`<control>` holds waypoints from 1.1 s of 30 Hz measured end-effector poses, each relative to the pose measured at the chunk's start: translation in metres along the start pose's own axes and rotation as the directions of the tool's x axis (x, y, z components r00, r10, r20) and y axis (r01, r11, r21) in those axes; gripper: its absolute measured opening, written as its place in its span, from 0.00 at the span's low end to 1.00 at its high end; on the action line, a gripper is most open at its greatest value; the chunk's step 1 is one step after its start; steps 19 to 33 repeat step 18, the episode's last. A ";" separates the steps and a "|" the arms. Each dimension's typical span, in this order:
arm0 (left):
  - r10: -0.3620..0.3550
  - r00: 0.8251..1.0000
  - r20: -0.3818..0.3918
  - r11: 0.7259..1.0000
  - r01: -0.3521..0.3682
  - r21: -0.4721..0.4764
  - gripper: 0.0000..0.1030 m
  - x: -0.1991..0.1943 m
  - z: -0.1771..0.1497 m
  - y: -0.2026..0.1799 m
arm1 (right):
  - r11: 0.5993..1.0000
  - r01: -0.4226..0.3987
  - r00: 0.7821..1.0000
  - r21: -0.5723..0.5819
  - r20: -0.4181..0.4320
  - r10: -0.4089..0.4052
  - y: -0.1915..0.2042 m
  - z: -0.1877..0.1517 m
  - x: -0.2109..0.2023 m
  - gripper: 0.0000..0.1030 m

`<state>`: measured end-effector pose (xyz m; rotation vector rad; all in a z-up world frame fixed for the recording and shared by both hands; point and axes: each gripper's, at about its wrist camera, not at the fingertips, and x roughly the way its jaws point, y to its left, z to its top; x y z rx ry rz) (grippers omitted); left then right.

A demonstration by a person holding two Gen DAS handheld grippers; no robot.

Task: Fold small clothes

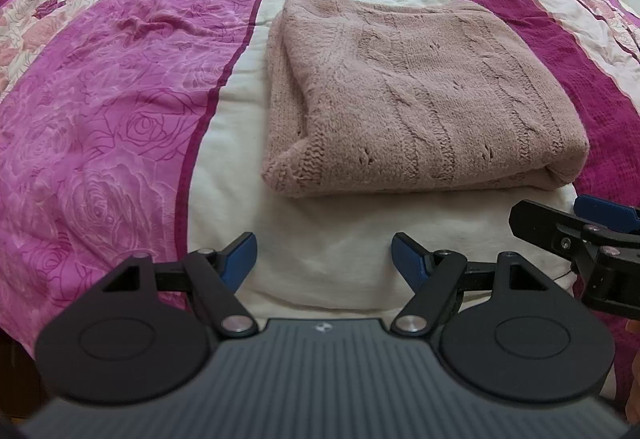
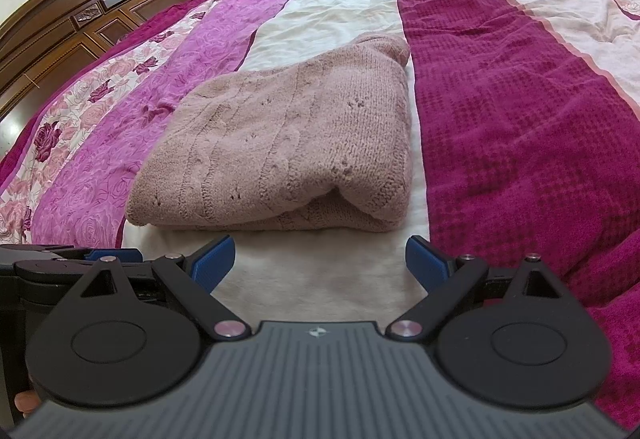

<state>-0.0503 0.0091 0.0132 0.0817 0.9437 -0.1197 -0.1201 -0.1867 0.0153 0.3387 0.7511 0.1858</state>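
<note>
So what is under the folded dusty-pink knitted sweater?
The folded dusty-pink knitted sweater lies on the cream stripe of the pink and magenta bedspread. Its own lower layers show at the near edge. Anything between those layers is hidden.

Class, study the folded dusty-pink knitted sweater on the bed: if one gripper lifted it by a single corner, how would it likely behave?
The folded dusty-pink knitted sweater would probably sag and unfold, since its loose layers gape at the near edge. The fuzzy knit should grip rather than slip between the left gripper's blue pads. Pushed, it would likely bunch on the soft striped bedspread.
</note>
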 end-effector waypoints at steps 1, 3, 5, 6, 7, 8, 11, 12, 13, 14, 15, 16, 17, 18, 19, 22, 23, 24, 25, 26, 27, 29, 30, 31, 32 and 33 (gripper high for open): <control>0.000 1.000 0.000 1.000 0.000 0.000 0.74 0.000 0.000 0.000 | 1.000 0.000 1.000 0.000 0.000 0.000 0.000 0.000 0.000 0.93; 0.000 1.000 0.000 1.000 0.000 0.000 0.74 0.000 0.000 0.000 | 1.000 0.000 1.000 0.001 -0.002 0.000 0.000 0.000 0.000 0.93; 0.001 1.000 -0.001 1.000 -0.001 0.001 0.74 0.000 0.000 0.001 | 1.000 0.001 1.000 0.002 -0.004 -0.001 0.000 -0.001 0.001 0.93; 0.000 1.000 -0.001 1.000 0.000 0.001 0.74 0.000 0.000 0.000 | 1.000 0.001 1.000 0.002 -0.004 -0.001 0.000 -0.001 0.001 0.93; 0.001 1.000 -0.001 1.000 -0.001 0.001 0.74 0.000 0.000 0.001 | 1.000 0.001 1.000 0.002 -0.004 -0.001 0.000 -0.001 0.001 0.93; 0.001 1.000 -0.001 1.000 -0.001 0.001 0.74 0.001 0.000 0.000 | 1.000 0.000 1.000 0.003 -0.004 0.000 0.000 -0.001 0.001 0.93; 0.002 1.000 -0.002 1.000 -0.002 0.001 0.74 0.001 -0.001 0.001 | 1.000 0.001 1.000 0.004 -0.004 -0.001 0.000 -0.001 0.002 0.93; 0.002 1.000 -0.002 1.000 -0.002 0.002 0.74 0.002 -0.001 0.001 | 1.000 0.001 1.000 0.005 -0.005 0.000 0.000 -0.002 0.003 0.93; 0.003 1.000 -0.003 1.000 -0.003 0.002 0.74 0.002 -0.001 0.000 | 1.000 0.000 1.000 0.005 -0.005 0.000 0.000 -0.002 0.003 0.93; 0.003 1.000 -0.003 1.000 -0.003 0.001 0.74 0.002 -0.001 0.000 | 1.000 0.001 1.000 0.005 -0.005 -0.001 -0.001 -0.002 0.003 0.93; 0.003 1.000 -0.004 1.000 -0.003 0.001 0.74 0.003 -0.001 0.001 | 1.000 0.001 1.000 0.006 -0.005 -0.001 -0.001 -0.002 0.003 0.93; 0.004 1.000 -0.005 1.000 -0.004 0.000 0.74 0.003 -0.002 0.000 | 1.000 0.000 1.000 0.007 -0.005 0.000 -0.001 -0.002 0.003 0.93; 0.004 1.000 -0.007 1.000 -0.004 0.000 0.74 0.004 -0.002 0.001 | 1.000 0.000 1.000 0.008 -0.004 0.000 -0.002 -0.002 0.003 0.93; 0.005 1.000 -0.011 1.000 -0.005 -0.002 0.74 0.004 -0.002 0.001 | 1.000 0.000 1.000 0.009 -0.004 0.000 -0.002 -0.002 0.003 0.93; 0.005 1.000 -0.011 1.000 -0.005 -0.002 0.74 0.004 -0.002 0.001 | 1.000 0.000 1.000 0.009 -0.004 0.000 -0.002 -0.002 0.003 0.93; 0.005 1.000 -0.011 1.000 -0.005 -0.002 0.74 0.004 -0.002 0.001 | 1.000 0.000 1.000 0.009 -0.004 0.000 -0.002 -0.002 0.003 0.93; 0.005 1.000 -0.011 1.000 -0.005 -0.002 0.74 0.004 -0.002 0.001 | 1.000 0.000 1.000 0.009 -0.004 0.000 -0.002 -0.002 0.003 0.93; 0.005 1.000 -0.011 1.000 -0.005 -0.002 0.74 0.004 -0.002 0.001 | 1.000 0.000 1.000 0.009 -0.004 0.000 -0.002 -0.002 0.003 0.93; 0.005 1.000 -0.011 1.000 -0.005 -0.002 0.74 0.004 -0.002 0.001 | 1.000 0.000 1.000 0.009 -0.004 0.000 -0.002 -0.002 0.003 0.93; 0.005 1.000 -0.011 1.000 -0.005 -0.002 0.74 0.004 -0.002 0.001 | 1.000 0.000 1.000 0.009 -0.004 0.000 -0.002 -0.002 0.003 0.93; 0.005 1.000 -0.011 1.000 -0.005 -0.002 0.74 0.004 -0.002 0.001 | 1.000 0.000 1.000 0.009 -0.004 0.000 -0.002 -0.002 0.003 0.93; 0.005 1.000 -0.011 1.000 -0.005 -0.002 0.74 0.004 -0.002 0.001 | 1.000 0.000 1.000 0.009 -0.004 0.000 -0.002 -0.002 0.003 0.93; 0.005 1.000 -0.011 1.000 -0.005 -0.002 0.74 0.004 -0.002 0.001 | 1.000 0.000 1.000 0.009 -0.004 0.000 -0.002 -0.002 0.003 0.93; 0.005 1.000 -0.011 1.000 -0.005 -0.002 0.74 0.004 -0.002 0.001 | 1.000 0.000 1.000 0.009 -0.004 0.000 -0.002 -0.002 0.003 0.93; 0.005 1.000 -0.011 1.000 -0.005 -0.002 0.74 0.004 -0.002 0.001 | 1.000 0.000 1.000 0.009 -0.004 0.000 -0.002 -0.002 0.003 0.93; 0.005 1.000 -0.011 1.000 -0.005 -0.002 0.74 0.004 -0.002 0.001 | 1.000 0.000 1.000 0.009 -0.004 0.000 -0.002 -0.002 0.003 0.93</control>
